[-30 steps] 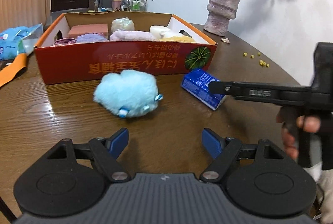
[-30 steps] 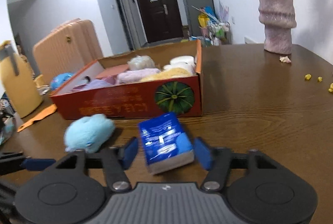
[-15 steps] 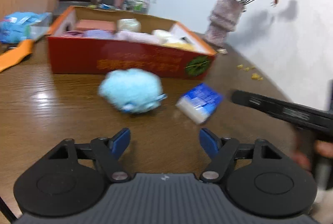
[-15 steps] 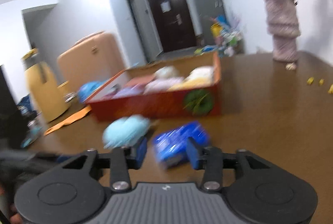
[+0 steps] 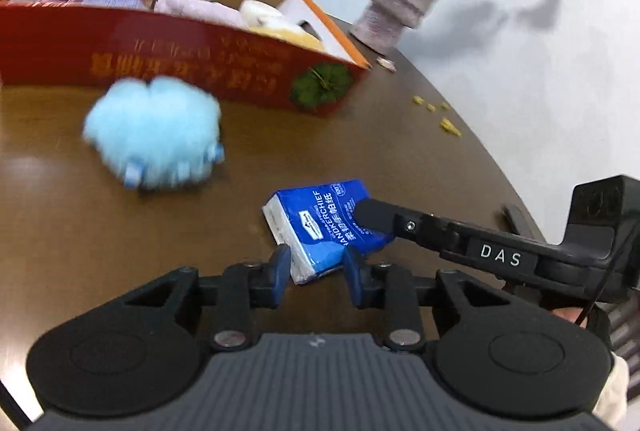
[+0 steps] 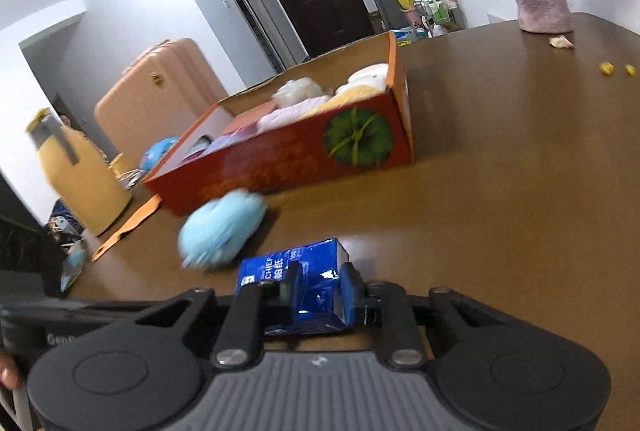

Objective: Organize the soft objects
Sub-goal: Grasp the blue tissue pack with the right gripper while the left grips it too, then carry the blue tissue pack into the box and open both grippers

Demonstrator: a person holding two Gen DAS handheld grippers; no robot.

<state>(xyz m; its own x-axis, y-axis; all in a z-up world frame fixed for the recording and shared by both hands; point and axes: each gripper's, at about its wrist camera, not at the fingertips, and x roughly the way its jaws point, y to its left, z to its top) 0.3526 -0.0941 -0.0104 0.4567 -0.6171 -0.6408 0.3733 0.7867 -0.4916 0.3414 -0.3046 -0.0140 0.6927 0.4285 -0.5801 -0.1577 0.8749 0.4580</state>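
A blue tissue pack [image 5: 320,223] sits just above the brown table. My right gripper [image 6: 318,291] is shut on the tissue pack [image 6: 304,283]; its arm shows in the left wrist view [image 5: 460,235]. My left gripper [image 5: 316,267] has its blue fingers closed on the pack's near white end. A fluffy light-blue plush [image 5: 154,137] lies on the table to the left, also in the right wrist view [image 6: 220,233]. Behind it stands a red cardboard box [image 5: 180,65] holding several soft items; it shows in the right wrist view too [image 6: 288,159].
A pink vase [image 5: 400,11] with dried roses stands at the back right, with yellow crumbs [image 5: 444,119] on the table near it. An orange suitcase [image 6: 156,99] and a yellow jug [image 6: 72,167] stand beyond the table's left edge.
Both grippers have closed in on the tissue pack. The right gripper shut on it and drew it nearer; the left gripper swung right from in front of the plush and narrowed onto the pack's end.
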